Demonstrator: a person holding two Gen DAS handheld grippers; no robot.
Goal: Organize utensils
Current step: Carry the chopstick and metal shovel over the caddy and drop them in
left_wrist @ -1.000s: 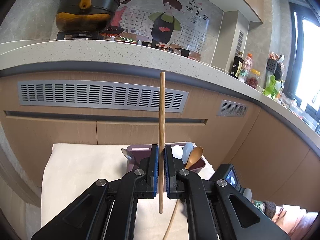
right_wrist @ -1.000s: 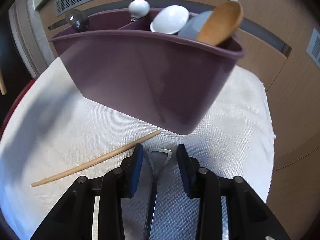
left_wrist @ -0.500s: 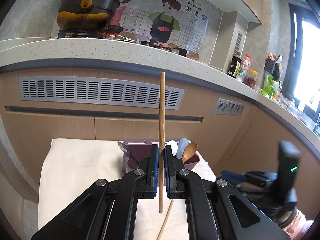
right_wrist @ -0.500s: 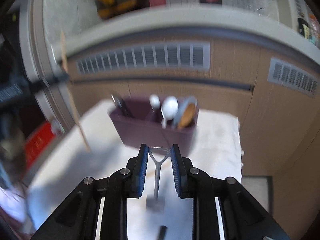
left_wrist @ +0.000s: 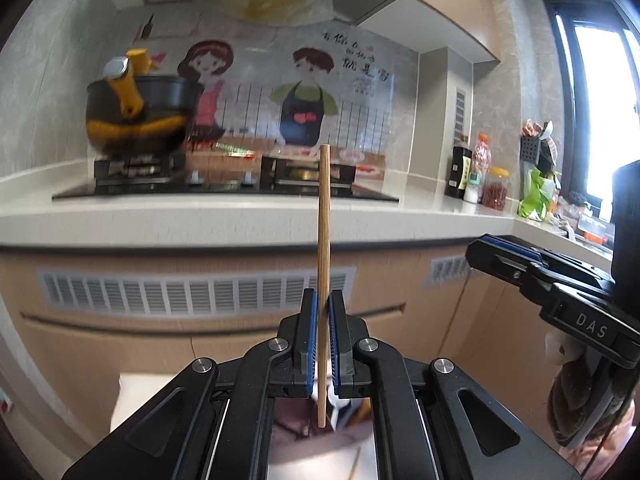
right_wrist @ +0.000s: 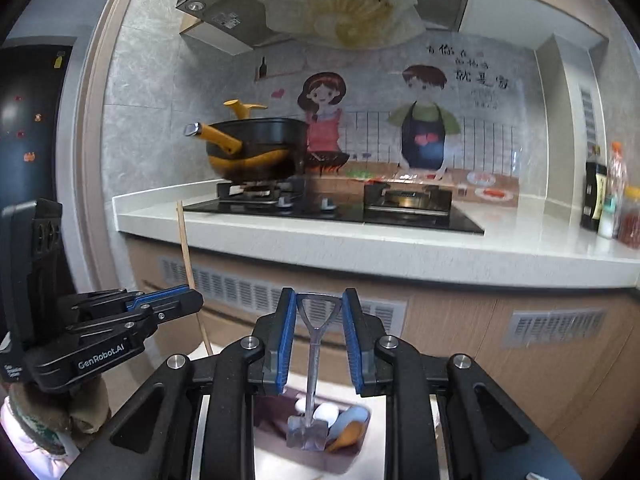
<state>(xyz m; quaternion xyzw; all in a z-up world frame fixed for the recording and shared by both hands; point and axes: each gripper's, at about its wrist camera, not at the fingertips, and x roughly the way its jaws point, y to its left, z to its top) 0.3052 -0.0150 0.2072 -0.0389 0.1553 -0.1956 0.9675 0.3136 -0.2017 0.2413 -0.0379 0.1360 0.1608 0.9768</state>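
My left gripper (left_wrist: 322, 320) is shut on a wooden chopstick (left_wrist: 323, 240) that stands upright between its pads; gripper and chopstick also show in the right wrist view (right_wrist: 168, 306) at the left. My right gripper (right_wrist: 319, 320) is shut on a small metal shovel-shaped spoon (right_wrist: 313, 364), held by its triangular handle with the blade hanging down. Below it sits the purple utensil holder (right_wrist: 280, 440) with white, blue and wooden spoons inside. The right gripper appears at the right of the left wrist view (left_wrist: 560, 292). Both grippers are raised high above the holder.
A white cloth (left_wrist: 132, 404) lies under the holder, with another chopstick (left_wrist: 354, 468) on it. Behind is a kitchen counter (right_wrist: 360, 236) with a gas hob, a black and orange pot (right_wrist: 252, 148) and bottles (right_wrist: 600, 196) at the right. Cabinet fronts with vents stand below.
Both grippers have risen and tilted up, so the views now show the counter and wall. The right gripper lifted the metal spoon off the cloth. The left still holds the chopstick.
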